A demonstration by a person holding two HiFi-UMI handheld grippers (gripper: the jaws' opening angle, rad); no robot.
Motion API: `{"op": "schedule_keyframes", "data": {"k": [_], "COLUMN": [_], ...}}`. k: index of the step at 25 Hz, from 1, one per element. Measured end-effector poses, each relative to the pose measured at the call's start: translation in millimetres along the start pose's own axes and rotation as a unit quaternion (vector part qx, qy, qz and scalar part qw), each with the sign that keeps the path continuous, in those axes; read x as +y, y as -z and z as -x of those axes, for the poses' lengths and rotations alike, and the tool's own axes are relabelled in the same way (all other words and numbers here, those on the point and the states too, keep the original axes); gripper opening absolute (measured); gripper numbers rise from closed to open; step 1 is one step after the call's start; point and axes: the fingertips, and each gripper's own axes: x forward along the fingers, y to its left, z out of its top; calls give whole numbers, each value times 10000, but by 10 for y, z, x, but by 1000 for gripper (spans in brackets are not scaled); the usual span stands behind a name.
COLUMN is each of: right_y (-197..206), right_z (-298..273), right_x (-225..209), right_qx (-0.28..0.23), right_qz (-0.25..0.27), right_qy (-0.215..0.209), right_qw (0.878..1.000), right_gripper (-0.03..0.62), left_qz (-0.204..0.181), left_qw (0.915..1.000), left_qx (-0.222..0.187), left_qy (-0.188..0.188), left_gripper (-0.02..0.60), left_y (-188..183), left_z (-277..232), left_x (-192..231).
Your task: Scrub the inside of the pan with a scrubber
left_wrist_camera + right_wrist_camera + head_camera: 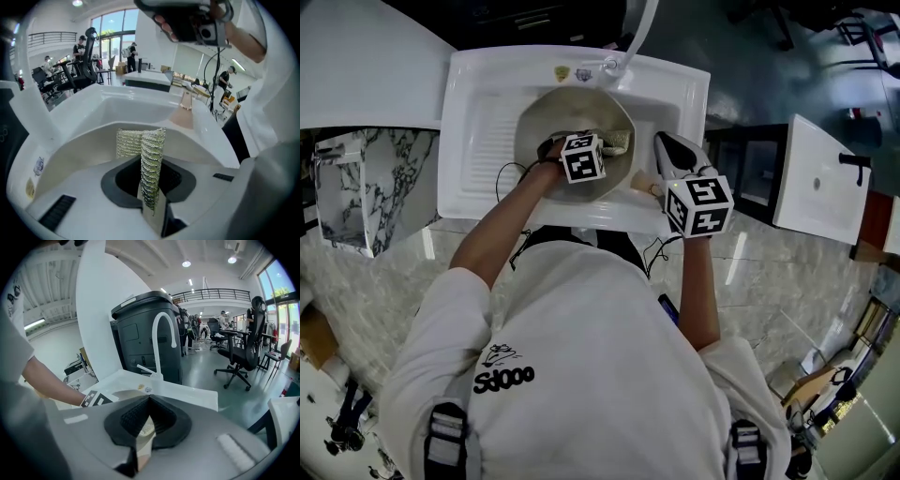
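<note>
— What does the left gripper point(149, 180) have?
— Its jaws are pinched tight on a pale mesh scrubber point(152, 150). The scrubber stands up between them and fans out just past the tips.

— And where is the pan?
— The cream pan point(546, 117) lies directly under and ahead of that gripper, in the white sink point(478, 122). The scrubber is inside the pan, close against the curved wall ahead of the tips.

— What about the right gripper point(143, 425)?
— It sits beside the pan's rim, its jaws narrowed on the pan's wooden handle point(645, 185). Beyond its tips the white tap point(159, 341) arches over the sink's far edge.
</note>
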Motion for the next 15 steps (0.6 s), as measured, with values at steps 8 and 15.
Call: {"op": "schedule_keyframes", "data": {"k": [8,15], "right_y": [-250,-698], "right_z": [50,8], "right_x": [-18,135], "right_qx": [-233,-606], "right_qz": [197,616], "right_qy": [14,-124], "right_qw": [9995,9962], "right_gripper": [9,9], "left_qz": [611,1206], "left_qw": [9897,9551], "left_qx": [-1178,-2177], "left_qy": [-529,-1609], "left_gripper": [66,66], "left_y": [-463,-514], "left_z": [585,1692], "left_x": [204,584]}}
